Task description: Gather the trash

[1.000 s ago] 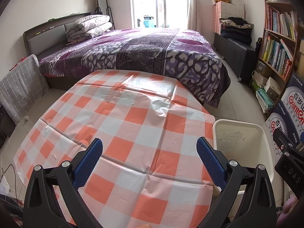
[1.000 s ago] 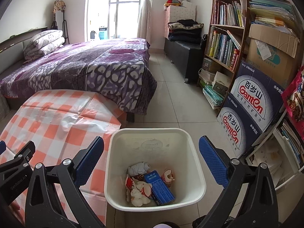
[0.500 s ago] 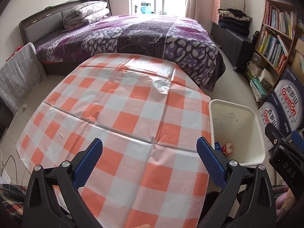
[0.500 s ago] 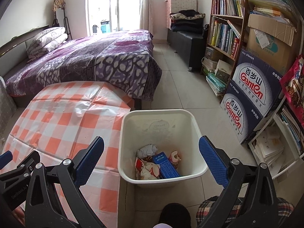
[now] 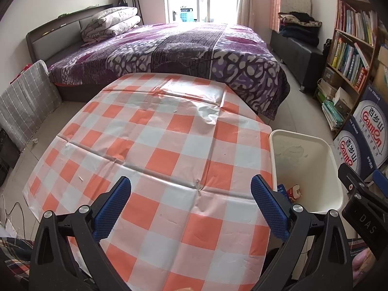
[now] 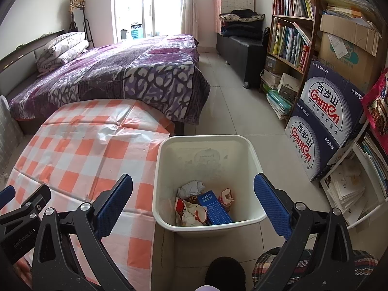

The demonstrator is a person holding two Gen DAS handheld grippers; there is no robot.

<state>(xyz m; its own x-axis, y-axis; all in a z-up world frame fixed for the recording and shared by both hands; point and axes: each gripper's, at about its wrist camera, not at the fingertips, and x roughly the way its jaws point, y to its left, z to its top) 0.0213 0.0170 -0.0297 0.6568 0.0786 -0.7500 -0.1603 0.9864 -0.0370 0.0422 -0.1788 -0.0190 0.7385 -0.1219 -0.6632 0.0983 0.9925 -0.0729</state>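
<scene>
Orange-and-white checks cover the table (image 5: 169,160). White bin (image 6: 252,152), and in it a blue box (image 6: 214,206), a grey wad (image 6: 191,188) and red-and-white wrappers (image 6: 191,212). Purple patterned bed (image 6: 135,72). Blue fingers (image 6: 271,203) on black frames.

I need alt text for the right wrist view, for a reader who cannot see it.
The open right gripper hovers above a white trash bin on the floor, which holds crumpled paper, a blue box and wrappers. An orange checked tablecloth lies left of it, a purple bed behind, bookshelves on the right.
</scene>
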